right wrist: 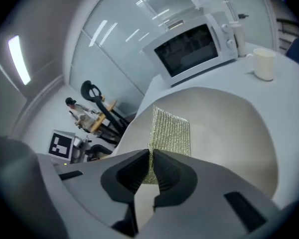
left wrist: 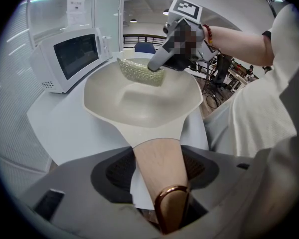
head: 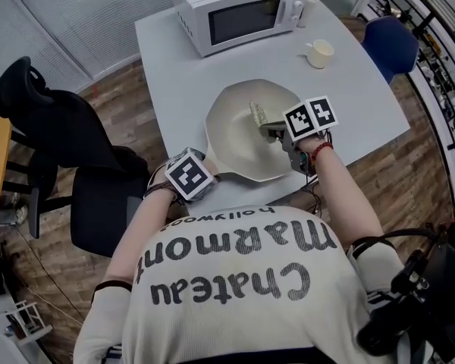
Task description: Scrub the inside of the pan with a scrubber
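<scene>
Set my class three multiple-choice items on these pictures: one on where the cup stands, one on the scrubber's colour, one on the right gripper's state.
1. Where does the cup stand? A on the table, beside the microwave; B on top of the microwave; C between a gripper's jaws.
2. What colour is the scrubber? A blue; B black; C greenish gold.
3. The right gripper is: A open and empty; B shut on the scrubber; C shut on the cup.
Answers: 1 A: the head view shows it on the tabletop beside the microwave. 2 C: its mesh looks greenish gold. 3 B: its pads pinch the scrubber's edge.
</scene>
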### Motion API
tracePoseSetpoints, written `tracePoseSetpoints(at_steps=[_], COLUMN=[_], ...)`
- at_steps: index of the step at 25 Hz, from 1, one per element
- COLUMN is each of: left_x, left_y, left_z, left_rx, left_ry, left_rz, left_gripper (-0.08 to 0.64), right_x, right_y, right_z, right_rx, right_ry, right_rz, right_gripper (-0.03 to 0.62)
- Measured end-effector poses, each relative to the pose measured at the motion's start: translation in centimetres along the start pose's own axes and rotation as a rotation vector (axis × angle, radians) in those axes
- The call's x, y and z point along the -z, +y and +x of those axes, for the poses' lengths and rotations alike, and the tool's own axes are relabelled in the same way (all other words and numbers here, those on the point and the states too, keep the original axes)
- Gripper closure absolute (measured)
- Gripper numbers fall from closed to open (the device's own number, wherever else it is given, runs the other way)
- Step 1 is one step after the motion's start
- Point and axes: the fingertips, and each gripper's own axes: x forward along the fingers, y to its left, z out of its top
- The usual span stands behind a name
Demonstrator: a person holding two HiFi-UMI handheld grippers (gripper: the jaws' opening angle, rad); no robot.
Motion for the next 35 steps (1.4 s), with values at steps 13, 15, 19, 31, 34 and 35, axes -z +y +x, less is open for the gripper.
tracePoseSetpoints(at_steps=[13,15,19,31,34,35], left_x=[-0.4,-0.6,-0.6,0.0,0.1,0.1], left_y=[1.5,1.4,1.5,1.4,1.3,1.3], left_z=[0.0,0.0,0.0,0.3,0.3,0.3], left_rx=[-0.061,-0.059,-0.057,-0.024,-0.019,-0.018], left_ry=[-0.009,-0.014,-0.007,0.010,0.004,0.001], left_rz=[0.038,0.038,0.032,-0.005,-0.004,-0.003], left_gripper=[0.293,0.293,0.293,0.293,0.293,0.292], right_x=[4.4,4.8,5.9,8.0,8.6,8.8], right_y=[10.4,9.2,6.8,2.1,0.2,-0.3], right_z=[6.7,7.5,8.5,8.9,8.5,8.3], right_rx=[-0.374,-0.307,-0.170,0.172,0.281,0.295], right_ry=[0.214,0.225,0.260,0.398,0.459,0.472], right_rz=[0.045,0.048,0.009,-0.157,-0.218,-0.225], right_gripper=[0.558,0.558,0.558,0.558,0.558,0.558])
